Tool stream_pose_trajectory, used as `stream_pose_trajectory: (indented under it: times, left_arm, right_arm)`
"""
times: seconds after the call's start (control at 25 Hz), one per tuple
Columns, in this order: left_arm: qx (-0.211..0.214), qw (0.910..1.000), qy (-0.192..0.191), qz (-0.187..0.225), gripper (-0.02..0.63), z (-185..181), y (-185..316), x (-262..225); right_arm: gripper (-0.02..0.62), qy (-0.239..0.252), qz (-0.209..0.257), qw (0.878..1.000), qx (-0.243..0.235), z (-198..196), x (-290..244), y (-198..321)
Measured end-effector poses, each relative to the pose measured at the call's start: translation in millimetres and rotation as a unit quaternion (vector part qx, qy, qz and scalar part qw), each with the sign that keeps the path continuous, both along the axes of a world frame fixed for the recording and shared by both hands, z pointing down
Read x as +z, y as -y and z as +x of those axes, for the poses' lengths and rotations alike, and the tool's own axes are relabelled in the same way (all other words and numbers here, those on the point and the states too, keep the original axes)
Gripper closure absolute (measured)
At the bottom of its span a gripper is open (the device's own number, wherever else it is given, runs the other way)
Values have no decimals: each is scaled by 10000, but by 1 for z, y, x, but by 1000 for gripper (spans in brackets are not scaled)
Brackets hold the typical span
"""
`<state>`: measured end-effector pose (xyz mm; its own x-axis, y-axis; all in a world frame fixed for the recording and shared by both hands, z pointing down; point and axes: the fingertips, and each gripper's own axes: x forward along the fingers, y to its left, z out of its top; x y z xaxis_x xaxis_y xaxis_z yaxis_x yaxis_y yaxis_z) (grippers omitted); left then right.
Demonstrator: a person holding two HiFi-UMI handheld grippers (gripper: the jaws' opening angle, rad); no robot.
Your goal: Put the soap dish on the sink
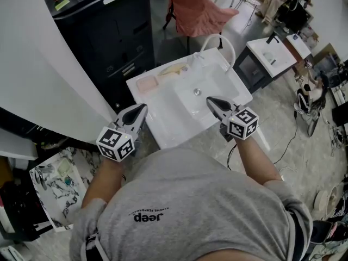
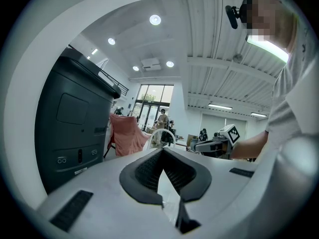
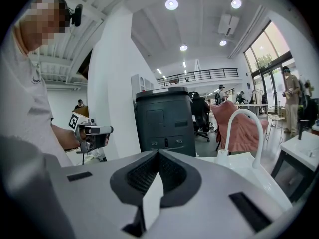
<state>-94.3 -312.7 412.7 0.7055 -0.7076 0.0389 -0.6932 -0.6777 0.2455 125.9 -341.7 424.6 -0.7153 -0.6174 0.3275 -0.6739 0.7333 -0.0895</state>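
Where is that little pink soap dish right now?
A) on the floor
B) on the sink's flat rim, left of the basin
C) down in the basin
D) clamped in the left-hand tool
B: the soap dish lies on the flat rim of the sink, left of the basin. The left gripper and the right gripper hover in front of it with fingers shut on nothing.

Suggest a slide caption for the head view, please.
Left gripper and right gripper, both shut, poised at a sink; pink soap dish on its left rim.
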Motion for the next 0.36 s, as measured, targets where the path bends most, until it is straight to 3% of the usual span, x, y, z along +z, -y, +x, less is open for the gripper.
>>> stream_pose_trajectory:
  times: [0.36]
  left_arm:
    - [-30, 10000, -8, -20, 592, -3, -2, 4]
  right_arm:
    - [546, -13, 25, 10000, -34, -2, 1, 0]
